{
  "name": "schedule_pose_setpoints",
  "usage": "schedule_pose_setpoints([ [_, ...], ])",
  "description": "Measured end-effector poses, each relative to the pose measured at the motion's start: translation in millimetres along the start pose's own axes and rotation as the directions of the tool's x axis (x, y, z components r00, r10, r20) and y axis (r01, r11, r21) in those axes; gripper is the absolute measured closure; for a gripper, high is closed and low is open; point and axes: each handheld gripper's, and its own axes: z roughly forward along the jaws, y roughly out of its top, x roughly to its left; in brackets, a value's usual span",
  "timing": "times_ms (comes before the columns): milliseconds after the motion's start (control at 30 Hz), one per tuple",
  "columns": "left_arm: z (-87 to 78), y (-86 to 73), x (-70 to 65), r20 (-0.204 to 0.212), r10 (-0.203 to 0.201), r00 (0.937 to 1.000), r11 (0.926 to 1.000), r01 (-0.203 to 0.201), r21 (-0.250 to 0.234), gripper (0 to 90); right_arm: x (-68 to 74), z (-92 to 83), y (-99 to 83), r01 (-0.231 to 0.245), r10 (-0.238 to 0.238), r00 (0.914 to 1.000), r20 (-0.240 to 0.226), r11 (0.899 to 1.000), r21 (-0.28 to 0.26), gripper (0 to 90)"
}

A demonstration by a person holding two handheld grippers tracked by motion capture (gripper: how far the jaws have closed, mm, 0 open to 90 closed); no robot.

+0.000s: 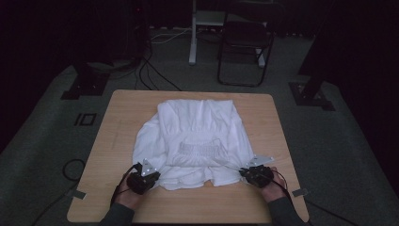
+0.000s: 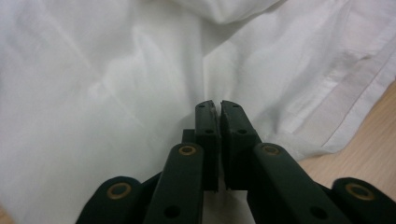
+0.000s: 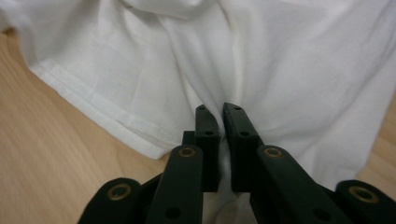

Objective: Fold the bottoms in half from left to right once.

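Left gripper [image 2: 216, 106] pinches a fold of the white garment [image 1: 197, 136]; right gripper [image 3: 220, 111] likewise, cloth bunched between its nearly closed jaws. Garment spreads ahead of both and between them, on the wooden table [image 1: 122, 106], hem beside each.

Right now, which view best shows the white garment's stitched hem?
The right gripper view: the white garment's hem runs sharp across bare wood, just left of the shut jaws. The left gripper view shows a hem band at its right edge. The high view shows the whole garment, hem too small to trace.
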Motion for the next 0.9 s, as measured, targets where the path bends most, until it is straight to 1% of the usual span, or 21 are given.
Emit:
schedule_pose_setpoints([
  [33, -5.4, -6.2, 5.4, -0.032, 0.001, 0.9995, 0.9999, -0.001, 0.013, 87.7, -2.3, -6.6, -6.9, -0.011, 0.011, 0.9999, 0.006, 1.000, 0.006, 85.7],
  [100, -9.2, -11.5, 11.8, -0.026, -0.031, 0.9992, 0.9994, 0.031, 0.012, 87.7, -4.6, -11.7, -13.2, -0.037, 0.037, 0.9993, -0.006, 0.999, 0.003, 85.8],
  [167, -11.4, -12.1, 15.3, 0.011, -0.057, 0.9983, 0.9982, 0.057, 0.016, 87.0, -6.0, -15.2, -18.9, -0.064, 0.063, 0.9974, -0.035, 0.998, -0.007, 85.1],
  [200, -12.5, -10.8, 15.4, 0.030, -0.072, 0.9970, 0.9974, 0.072, 0.001, 83.9, -6.0, -16.1, -19.8, -0.076, 0.076, 0.9955, -0.056, 0.997, -0.005, 81.9],
  [267, -17.9, -5.4, 15.0, 0.045, -0.076, 0.9961, 0.9960, 0.078, -0.044, 70.1, -5.1, -18.6, -17.6, -0.072, 0.071, 0.9935, -0.089, 0.997, -0.007, 66.2],
  [333, -24.5, 4.6, 16.0, 0.064, -0.080, 0.9947, 0.9924, 0.085, -0.089, 68.0, -3.5, -25.0, -10.7, -0.079, 0.072, 0.9918, -0.106, 0.995, -0.062, 53.8],
  [367, -26.3, 9.5, 16.4, 0.065, -0.080, 0.9946, 0.9910, 0.087, -0.102, 67.3, -3.3, -28.7, -5.5, -0.093, 0.082, 0.9898, -0.116, 0.991, -0.098, 49.7],
  [400, -27.7, 18.8, 16.9, 0.069, -0.085, 0.9940, 0.9879, 0.093, -0.124, 67.3, -3.6, -31.1, -0.9, -0.105, 0.089, 0.9882, -0.124, 0.987, -0.123, 47.4],
  [433, -27.5, 26.7, 17.6, 0.077, -0.086, 0.9933, 0.9854, 0.096, -0.141, 67.3, -4.5, -33.2, 7.5, -0.121, 0.099, 0.9855, -0.138, 0.979, -0.165, 46.6],
  [467, -26.1, 35.1, 18.1, 0.085, -0.082, 0.9929, 0.9832, 0.095, -0.156, 67.7, -5.6, -32.8, 14.9, -0.134, 0.106, 0.9833, -0.148, 0.972, -0.191, 47.6],
  [500, -23.5, 43.7, 18.2, 0.088, -0.073, 0.9934, 0.9817, 0.087, -0.169, 71.4, -6.3, -30.9, 22.4, -0.142, 0.112, 0.9817, -0.154, 0.969, -0.204, 54.5],
  [533, -19.4, 52.0, 18.2, 0.090, -0.070, 0.9935, 0.9804, 0.085, -0.178, 74.9, -6.2, -27.7, 30.4, -0.147, 0.116, 0.9811, -0.155, 0.968, -0.206, 62.9],
  [567, -15.6, 58.0, 18.5, 0.093, -0.068, 0.9934, 0.9806, 0.083, -0.177, 81.1, -5.8, -23.9, 38.0, -0.136, 0.106, 0.9830, -0.150, 0.969, -0.208, 74.5],
  [633, -0.8, 74.2, 20.9, 0.117, -0.070, 0.9907, 0.9809, 0.089, -0.173, 89.1, -5.1, -12.2, 53.0, -0.130, 0.103, 0.9848, -0.140, 0.971, -0.203, 81.0],
  [667, 6.7, 80.5, 22.2, 0.122, -0.079, 0.9893, 0.9812, 0.099, -0.166, 89.9, -5.0, -5.3, 60.1, -0.127, 0.105, 0.9872, -0.120, 0.973, -0.194, 81.2],
  [700, 6.7, 80.5, 22.2, 0.122, -0.079, 0.9893, 0.9812, 0.099, -0.166, 89.9, -5.0, -5.3, 60.1, -0.127, 0.105, 0.9872, -0.120, 0.973, -0.194, 81.2],
  [733, 6.7, 80.5, 22.2, 0.122, -0.079, 0.9893, 0.9812, 0.099, -0.166, 89.9, -5.5, 2.3, 66.7, -0.130, 0.110, 0.9874, -0.114, 0.973, -0.188, 81.2],
  [767, 31.0, 95.0, 25.3, 0.131, -0.105, 0.9858, 0.9843, 0.122, -0.127, 90.0, -8.2, 20.2, 79.0, -0.142, 0.128, 0.9874, -0.094, 0.976, -0.166, 80.0],
  [800, 37.8, 97.5, 25.4, 0.131, -0.109, 0.9854, 0.9859, 0.124, -0.112, 89.9, -10.3, 28.1, 82.7, -0.145, 0.135, 0.9878, -0.078, 0.978, -0.150, 79.7],
  [867, 50.3, 99.5, 25.5, 0.128, -0.115, 0.9851, 0.9893, 0.126, -0.075, 89.8, -14.7, 42.6, 86.4, -0.165, 0.155, 0.9837, -0.091, 0.979, -0.120, 79.1],
  [900, 50.3, 99.5, 25.5, 0.128, -0.115, 0.9851, 0.9893, 0.126, -0.075, 89.8, -14.7, 42.6, 86.4, -0.165, 0.155, 0.9837, -0.091, 0.979, -0.120, 79.1],
])
